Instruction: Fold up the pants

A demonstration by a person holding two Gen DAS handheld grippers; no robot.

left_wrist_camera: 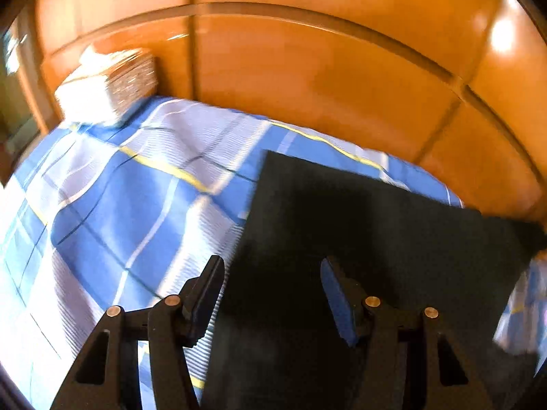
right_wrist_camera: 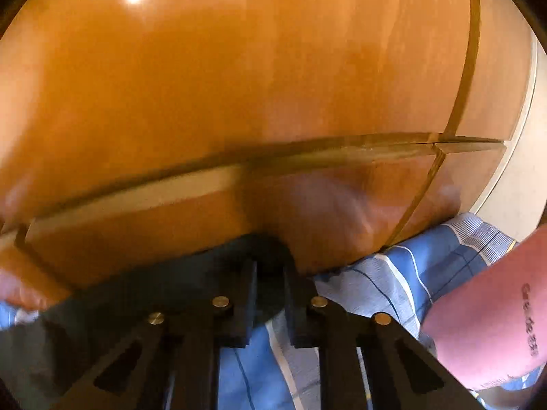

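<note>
Left hand-held gripper (left_wrist_camera: 271,275) released, jaws spread, poised over dark pants (left_wrist_camera: 376,225) on bed (left_wrist_camera: 119,205). Right hand-held gripper (right_wrist_camera: 270,273) clenched on pants' raised fold, near wooden headboard (right_wrist_camera: 239,85).

The left wrist view looks forward and down from above the left gripper (left_wrist_camera: 271,290), taking in the bed (left_wrist_camera: 112,205) with its blue checked sheet, the dark pants (left_wrist_camera: 359,222) at the right, and the far wooden wall (left_wrist_camera: 307,68). The right wrist view sits lower and nearer that wall (right_wrist_camera: 239,68), facing it over the right gripper (right_wrist_camera: 270,294). Both views share the pants (right_wrist_camera: 136,283), sheet (right_wrist_camera: 393,280) and wall.
</note>
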